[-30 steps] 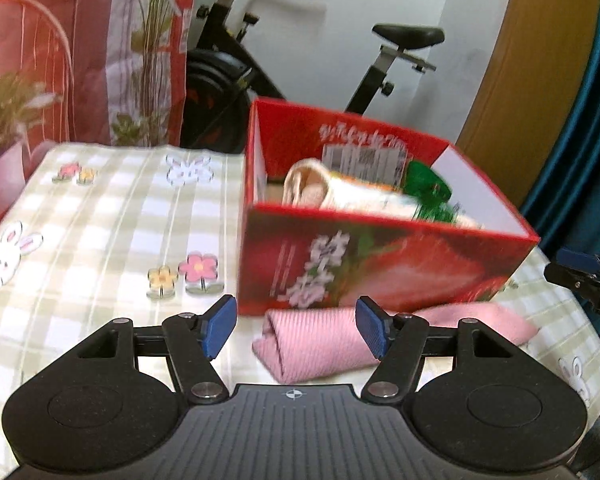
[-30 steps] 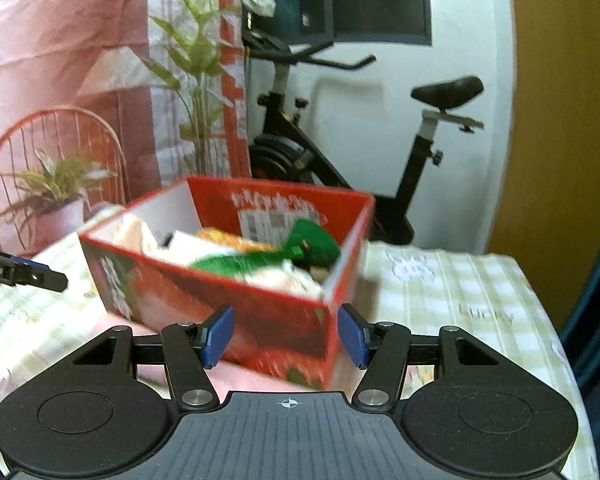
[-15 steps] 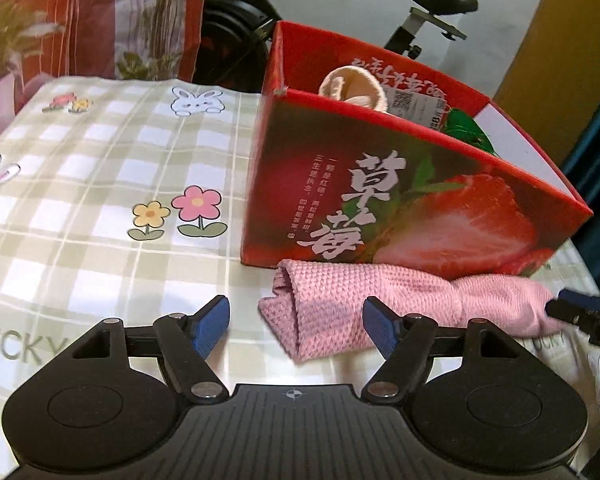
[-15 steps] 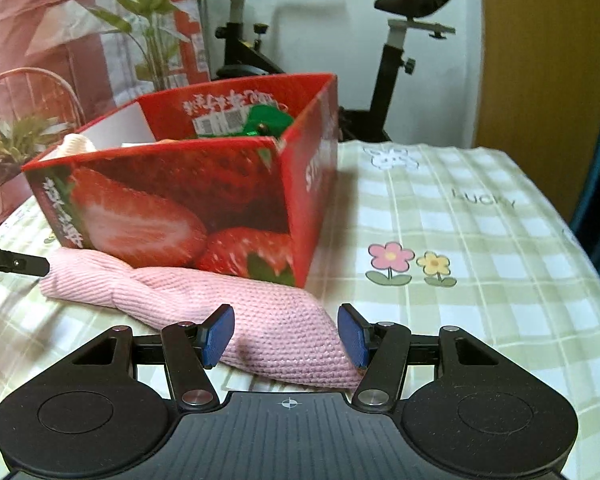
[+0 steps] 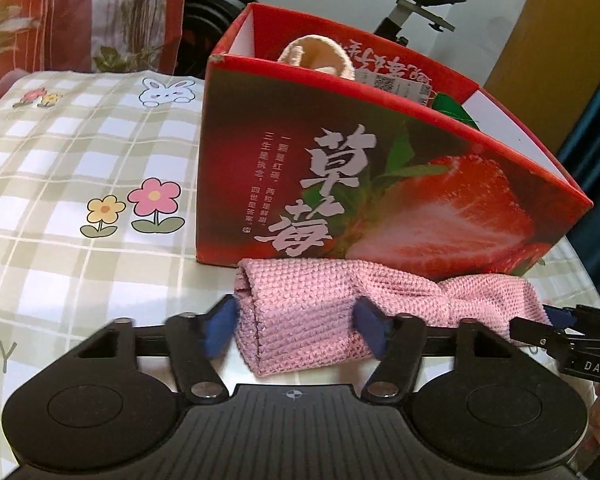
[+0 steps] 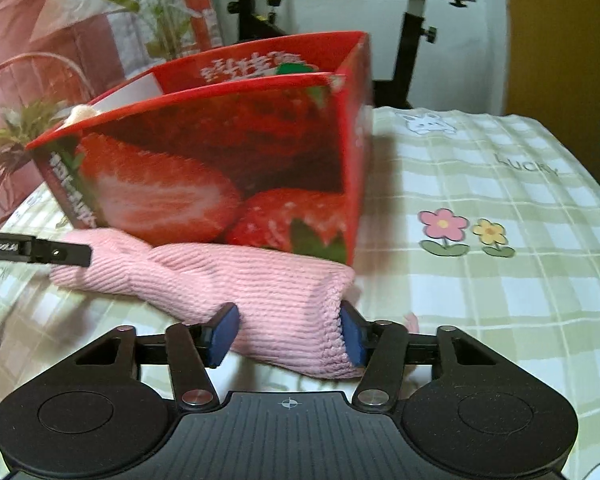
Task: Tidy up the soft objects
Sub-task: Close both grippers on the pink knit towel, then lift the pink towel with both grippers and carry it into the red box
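Observation:
A rolled pink knitted cloth [image 5: 340,300] lies on the table against the front of a red strawberry box [image 5: 380,184]. My left gripper [image 5: 296,326] is open, its blue pads on either side of the cloth's left end. My right gripper [image 6: 286,334] is open around the other end of the cloth [image 6: 260,284], pads close to it. The box [image 6: 220,168] holds a cream knitted item [image 5: 320,56] and something green [image 5: 452,108]. The right gripper's fingers [image 5: 556,320] show at the cloth's right end; the left gripper's finger [image 6: 40,250] shows at the left.
The table carries a green checked cloth [image 5: 80,160] with flowers and bunnies. An exercise bike [image 6: 416,20] stands behind, with potted plants [image 6: 16,132] and a red patterned curtain at the back left. A wooden door is at the back right.
Both grippers have dropped to table level and moved forward. Each now straddles one end of the pink cloth, where before the fingers were short of it.

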`<state>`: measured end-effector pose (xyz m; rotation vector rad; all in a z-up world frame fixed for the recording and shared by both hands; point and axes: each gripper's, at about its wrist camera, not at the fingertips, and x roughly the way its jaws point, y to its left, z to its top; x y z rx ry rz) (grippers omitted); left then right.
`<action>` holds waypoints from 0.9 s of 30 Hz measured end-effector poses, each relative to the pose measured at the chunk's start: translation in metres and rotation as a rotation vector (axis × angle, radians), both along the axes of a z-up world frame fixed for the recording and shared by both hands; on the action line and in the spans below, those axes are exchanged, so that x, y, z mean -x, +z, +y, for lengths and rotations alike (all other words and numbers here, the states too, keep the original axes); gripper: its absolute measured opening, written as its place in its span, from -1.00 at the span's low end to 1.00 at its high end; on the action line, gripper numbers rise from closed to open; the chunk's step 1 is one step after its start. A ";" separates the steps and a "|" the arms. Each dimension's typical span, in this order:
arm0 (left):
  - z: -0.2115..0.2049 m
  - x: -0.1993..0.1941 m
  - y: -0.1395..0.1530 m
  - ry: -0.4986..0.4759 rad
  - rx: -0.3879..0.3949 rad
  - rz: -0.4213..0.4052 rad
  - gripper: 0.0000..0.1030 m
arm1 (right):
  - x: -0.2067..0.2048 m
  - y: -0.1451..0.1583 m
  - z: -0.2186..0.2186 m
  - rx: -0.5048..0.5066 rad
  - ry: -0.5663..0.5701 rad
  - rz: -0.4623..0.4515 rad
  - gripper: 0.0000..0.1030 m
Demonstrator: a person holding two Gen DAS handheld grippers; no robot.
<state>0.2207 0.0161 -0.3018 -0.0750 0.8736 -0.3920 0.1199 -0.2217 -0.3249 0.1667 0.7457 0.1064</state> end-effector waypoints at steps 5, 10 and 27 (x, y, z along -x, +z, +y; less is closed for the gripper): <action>0.001 0.006 0.004 -0.032 0.000 0.000 -0.43 | 0.003 0.002 0.008 -0.010 0.032 0.004 -0.57; 0.004 0.022 0.012 -0.046 0.002 -0.018 -0.54 | 0.013 0.009 0.010 -0.022 0.050 -0.011 -0.78; 0.013 0.078 0.092 -0.083 0.074 -0.252 -0.59 | 0.058 0.093 0.008 -0.059 0.084 -0.252 -0.84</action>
